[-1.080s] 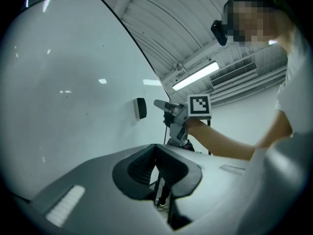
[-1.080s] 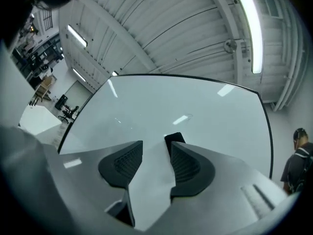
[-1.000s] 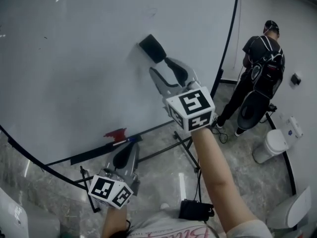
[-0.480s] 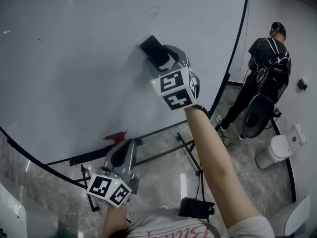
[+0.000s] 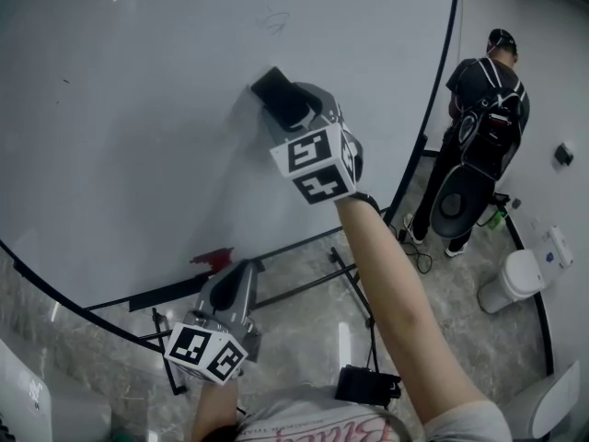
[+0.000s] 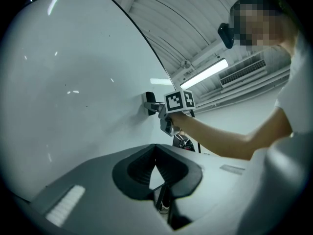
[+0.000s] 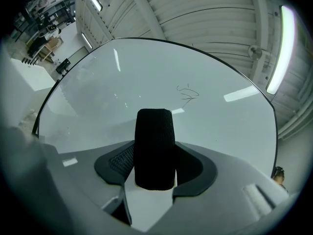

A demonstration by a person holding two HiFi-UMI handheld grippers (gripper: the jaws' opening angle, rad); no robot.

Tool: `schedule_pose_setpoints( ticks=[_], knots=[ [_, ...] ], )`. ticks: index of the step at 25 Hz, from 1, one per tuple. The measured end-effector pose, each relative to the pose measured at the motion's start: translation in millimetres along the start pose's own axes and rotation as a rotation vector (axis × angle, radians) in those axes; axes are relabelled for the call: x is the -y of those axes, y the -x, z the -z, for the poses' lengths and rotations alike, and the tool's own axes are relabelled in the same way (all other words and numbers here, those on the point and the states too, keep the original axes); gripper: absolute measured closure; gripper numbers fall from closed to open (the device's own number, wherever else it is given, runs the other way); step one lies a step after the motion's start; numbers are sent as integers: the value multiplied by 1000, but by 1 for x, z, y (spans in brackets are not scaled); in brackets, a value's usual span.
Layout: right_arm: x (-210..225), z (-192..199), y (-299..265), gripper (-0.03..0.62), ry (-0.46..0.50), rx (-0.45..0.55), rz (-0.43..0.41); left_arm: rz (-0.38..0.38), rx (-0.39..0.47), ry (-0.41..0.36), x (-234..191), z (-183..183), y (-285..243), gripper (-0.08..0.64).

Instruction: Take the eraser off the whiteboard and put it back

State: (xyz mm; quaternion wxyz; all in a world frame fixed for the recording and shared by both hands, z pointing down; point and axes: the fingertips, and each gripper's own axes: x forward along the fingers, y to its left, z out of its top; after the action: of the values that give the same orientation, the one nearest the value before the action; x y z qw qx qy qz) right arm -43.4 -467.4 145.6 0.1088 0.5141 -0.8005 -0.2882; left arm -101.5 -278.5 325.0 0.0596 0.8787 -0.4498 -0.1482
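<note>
The black eraser (image 5: 282,96) sticks to the whiteboard (image 5: 138,109), its felt back facing me in the right gripper view (image 7: 154,148). My right gripper (image 5: 300,107) is up against the board with its jaws spread wide on either side of the eraser (image 7: 155,166); a thin gap shows beside it and the pads do not press. My left gripper (image 5: 236,284) hangs low near the marker tray, its jaws touching at the tips (image 6: 156,148) with nothing in them. From the left gripper view the right gripper (image 6: 155,106) and the eraser (image 6: 148,103) show far ahead.
A red object (image 5: 213,256) lies on the board's marker tray (image 5: 179,289). A faint scribble (image 5: 273,21) marks the board above the eraser. The board's stand (image 5: 345,274) reaches across the floor. A person (image 5: 479,127) stands at the right, near a white bin (image 5: 515,279).
My right gripper moved up and left to the board, rolled its marker cube toward me, and its jaws now straddle the eraser. The left gripper barely shifted.
</note>
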Motion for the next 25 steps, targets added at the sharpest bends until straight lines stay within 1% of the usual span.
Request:
schedule_pose_setpoints(
  ticks=[3, 6, 10, 13, 16, 21, 25],
  knots=[
    [0, -1, 4, 359, -8, 7, -6, 3, 0, -4, 3, 0, -3, 561],
    [0, -9, 14, 360, -20, 41, -12, 2, 4, -9, 4, -2, -4, 561],
    [-1, -18, 40, 360, -76, 103, -27, 1, 7, -16, 6, -3, -6, 561],
    [-5, -17, 67, 360, -114, 137, -38, -2, 8, -21, 7, -3, -7, 561],
    [-15, -11, 93, 360, -146, 153, -57, -6, 14, -25, 7, -6, -7, 561],
    [-36, 5, 130, 360, -152, 178, -66, -9, 26, -33, 8, -10, -9, 561],
    [-49, 30, 155, 360, -261, 144, -66, -8, 36, -37, 10, -13, -8, 561]
  ],
)
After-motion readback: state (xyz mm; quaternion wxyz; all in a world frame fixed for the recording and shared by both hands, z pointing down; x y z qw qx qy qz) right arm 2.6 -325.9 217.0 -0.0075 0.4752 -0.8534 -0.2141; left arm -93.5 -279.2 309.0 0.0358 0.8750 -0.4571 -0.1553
